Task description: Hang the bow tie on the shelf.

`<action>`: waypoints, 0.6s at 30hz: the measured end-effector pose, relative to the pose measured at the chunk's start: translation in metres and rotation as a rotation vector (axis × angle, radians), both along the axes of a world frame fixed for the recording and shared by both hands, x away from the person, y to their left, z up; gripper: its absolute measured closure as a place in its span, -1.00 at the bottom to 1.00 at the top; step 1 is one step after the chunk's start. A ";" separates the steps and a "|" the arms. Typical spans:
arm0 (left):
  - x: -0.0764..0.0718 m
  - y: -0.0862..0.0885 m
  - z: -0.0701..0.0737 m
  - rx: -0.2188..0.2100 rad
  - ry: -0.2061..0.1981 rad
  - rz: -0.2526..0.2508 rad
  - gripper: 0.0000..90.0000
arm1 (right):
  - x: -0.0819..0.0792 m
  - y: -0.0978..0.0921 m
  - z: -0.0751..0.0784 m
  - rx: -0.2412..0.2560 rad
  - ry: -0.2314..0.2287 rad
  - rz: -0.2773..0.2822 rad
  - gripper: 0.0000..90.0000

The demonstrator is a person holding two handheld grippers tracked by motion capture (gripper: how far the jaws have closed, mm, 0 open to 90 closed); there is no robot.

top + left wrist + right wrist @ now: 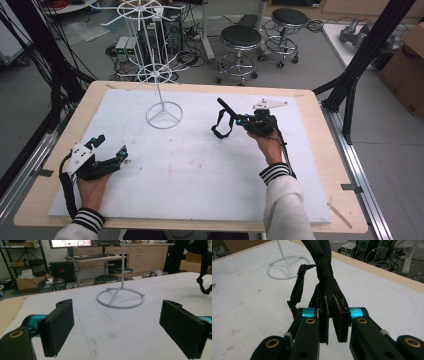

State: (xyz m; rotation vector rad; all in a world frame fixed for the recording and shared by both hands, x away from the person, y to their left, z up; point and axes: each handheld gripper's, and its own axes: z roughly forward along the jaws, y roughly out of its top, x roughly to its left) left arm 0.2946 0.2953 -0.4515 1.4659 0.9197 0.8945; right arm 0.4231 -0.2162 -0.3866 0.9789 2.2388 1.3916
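Right gripper (pixel 239 120): held above the right half of the table, pointing left toward the stand; jaws drawn nearly together and clamped on the black strap.
Black strap (pixel 222 122): pinched between the right gripper's pads; one end sticks up and away past the jaw tips, and a loop hangs down on the side toward the stand. In the right gripper view the black strap (pixel 325 277) rises straight out from between the pads, with a thinner loop to its left.
Left gripper (pixel 111 148): at the near left of the white mat, jaws spread wide apart, nothing between them; well apart from the strap.
White wire stand (pixel 163 114): ring base resting on the mat, far centre, between the two grippers and beyond them.
White mat (pixel 190 170): covers the wooden table, lightly stained.
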 end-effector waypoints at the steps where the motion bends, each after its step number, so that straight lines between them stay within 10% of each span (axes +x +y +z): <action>1: 0.000 0.000 0.000 0.000 0.000 0.000 -0.72 | -0.001 0.000 0.001 0.001 -0.001 -0.003 0.86; 18: 0.000 -0.001 0.000 0.002 -0.001 -0.001 -0.72 | -0.008 0.016 0.038 0.013 -0.081 0.024 0.86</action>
